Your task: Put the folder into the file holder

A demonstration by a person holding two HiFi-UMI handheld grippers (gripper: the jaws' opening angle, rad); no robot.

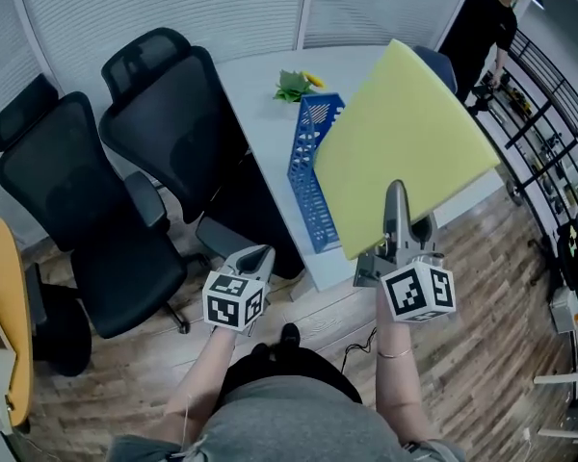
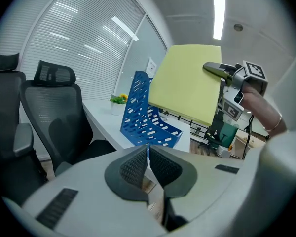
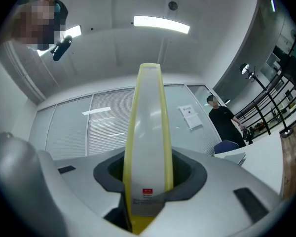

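Note:
A yellow folder (image 1: 400, 147) hangs in the air over the white table (image 1: 260, 94), tilted up. My right gripper (image 1: 397, 227) is shut on the folder's near edge; in the right gripper view the folder (image 3: 148, 132) stands edge-on between the jaws. The blue perforated file holder (image 1: 308, 166) stands on the table's near edge, just left of and below the folder; the left gripper view shows the file holder (image 2: 145, 115) with the folder (image 2: 187, 83) above it. My left gripper (image 1: 255, 263) is low, off the table's near edge, shut and holding nothing, jaws touching.
Two black office chairs (image 1: 125, 162) stand left of the table. A small potted plant (image 1: 294, 85) sits behind the file holder. A person in black (image 1: 486, 32) stands at the far right by a black rail (image 1: 549, 114). Wooden floor lies below me.

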